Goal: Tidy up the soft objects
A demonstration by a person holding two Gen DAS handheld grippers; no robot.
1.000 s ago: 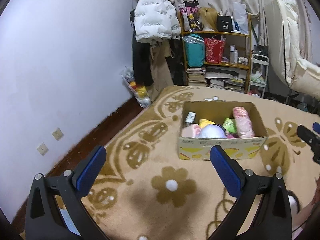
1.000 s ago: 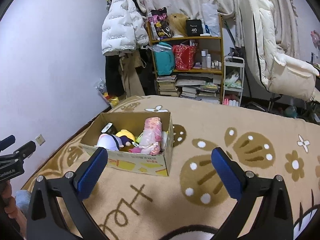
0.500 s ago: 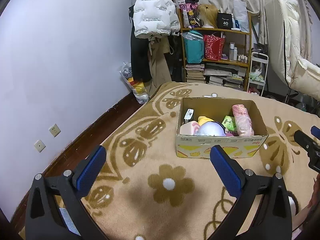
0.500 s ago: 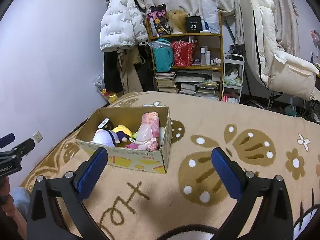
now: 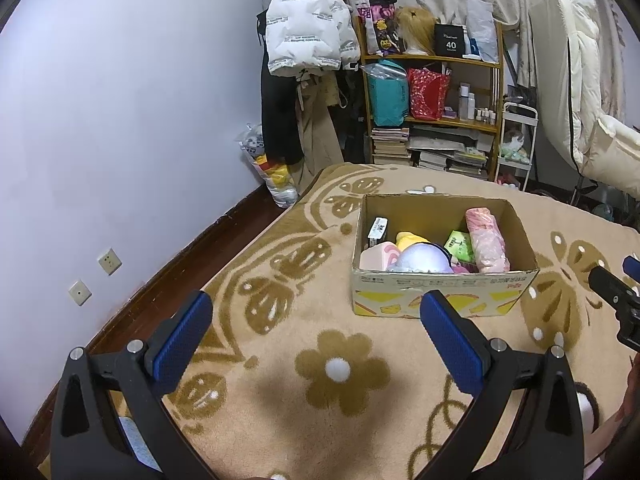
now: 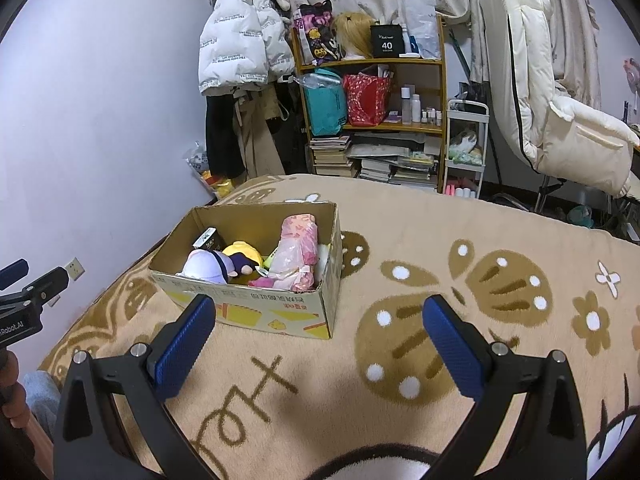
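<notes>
Both grippers hang above the rug point(image 5: 280, 400), jaws spread wide and holding nothing: the left gripper point(image 5: 316, 332) short of the box point(image 5: 440, 300), the right gripper point(image 6: 320, 334) short of it too and off toward its right corner. That open cardboard box sits on the rug, well in front of the shelf point(image 6: 372, 120). Inside it lie the soft things: a pale lilac plush point(image 5: 424, 258) against the near wall, a yellow plush point(image 5: 408, 238) behind it, a pink wrapped bundle point(image 5: 486, 240) along the right wall, and a green packet point(image 5: 460, 245) beside that.
</notes>
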